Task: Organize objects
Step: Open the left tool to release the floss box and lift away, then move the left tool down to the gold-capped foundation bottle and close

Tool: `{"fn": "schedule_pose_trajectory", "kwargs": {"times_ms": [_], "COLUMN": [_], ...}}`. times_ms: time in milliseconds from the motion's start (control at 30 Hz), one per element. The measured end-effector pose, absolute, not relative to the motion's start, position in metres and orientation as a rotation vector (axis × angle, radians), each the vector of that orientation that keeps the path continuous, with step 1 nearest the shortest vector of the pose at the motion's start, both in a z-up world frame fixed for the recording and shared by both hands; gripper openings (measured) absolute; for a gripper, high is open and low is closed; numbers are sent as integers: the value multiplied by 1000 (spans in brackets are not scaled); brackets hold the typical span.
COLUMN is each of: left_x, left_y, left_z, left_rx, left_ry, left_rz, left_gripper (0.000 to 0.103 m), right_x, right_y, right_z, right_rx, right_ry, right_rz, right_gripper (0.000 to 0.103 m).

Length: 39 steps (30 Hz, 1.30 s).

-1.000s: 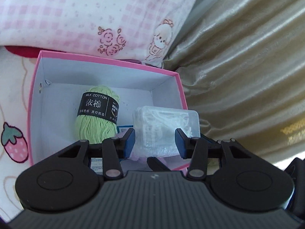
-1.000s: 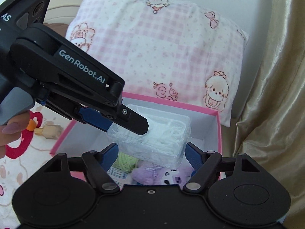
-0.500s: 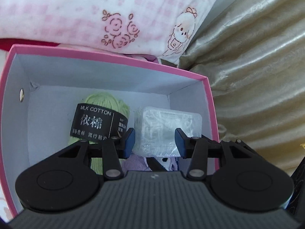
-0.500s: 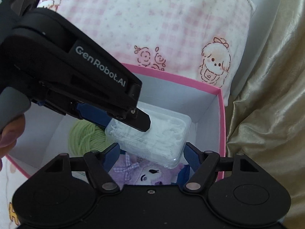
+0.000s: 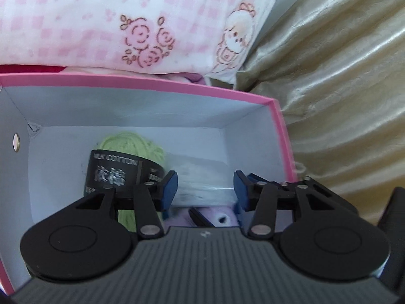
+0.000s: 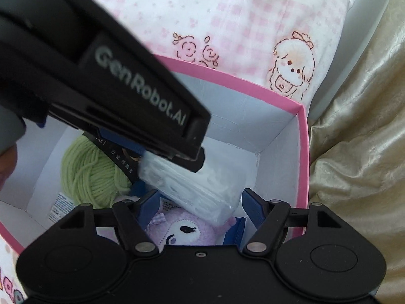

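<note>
A pink box with white inside walls [image 5: 282, 136] [image 6: 302, 152] lies open on the bed. My left gripper [image 5: 205, 187] is shut on a clear plastic case [image 5: 200, 177] [image 6: 192, 187] and holds it low inside the box, over a purple plush toy [image 6: 182, 230] [image 5: 222, 217]. A green yarn ball with a black label [image 5: 119, 164] [image 6: 88, 169] lies to the left in the box. My right gripper [image 6: 201, 202] is open and empty, just behind the case at the box's near edge. The left gripper's body [image 6: 106, 76] fills the upper left of the right wrist view.
A pink checked pillow [image 5: 126, 20] [image 6: 253, 20] lies behind the box. A beige satin curtain [image 5: 341, 88] [image 6: 359, 139] hangs close on the right. A blue item [image 6: 235, 233] lies in the box's near right corner beside the plush.
Both grippers have moved forward and down. The clear case has gone from above the box rim to deep inside it, next to the yarn and over the plush.
</note>
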<state>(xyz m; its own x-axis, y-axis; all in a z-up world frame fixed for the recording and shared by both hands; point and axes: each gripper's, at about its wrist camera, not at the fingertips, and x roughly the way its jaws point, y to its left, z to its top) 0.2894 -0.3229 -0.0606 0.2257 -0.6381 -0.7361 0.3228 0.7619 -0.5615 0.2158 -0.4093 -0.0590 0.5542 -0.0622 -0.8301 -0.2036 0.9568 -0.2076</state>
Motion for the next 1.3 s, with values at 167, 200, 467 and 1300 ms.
{"fn": "schedule_pose_trajectory", "kwargs": {"times_ms": [167, 200, 467, 1300], "left_x": [275, 272, 237, 151], "left_y": [-317, -313, -270, -45], "left_z": [-32, -26, 23, 71], "left_rx": [-286, -284, -228, -220], "left_ry": [1165, 1163, 1135, 1112], "left_rz": [-695, -704, -701, -531], "left_gripper": [47, 47, 48, 60], "right_x": [198, 192, 152, 75], "right_y": [-414, -415, -413, -256], "right_z": [-35, -27, 34, 102], "right_rx": [-262, -245, -155, -140], "right_ry": [938, 925, 875, 804], "right_rz": [91, 95, 172, 619], "right_gripper": [76, 76, 76, 83]}}
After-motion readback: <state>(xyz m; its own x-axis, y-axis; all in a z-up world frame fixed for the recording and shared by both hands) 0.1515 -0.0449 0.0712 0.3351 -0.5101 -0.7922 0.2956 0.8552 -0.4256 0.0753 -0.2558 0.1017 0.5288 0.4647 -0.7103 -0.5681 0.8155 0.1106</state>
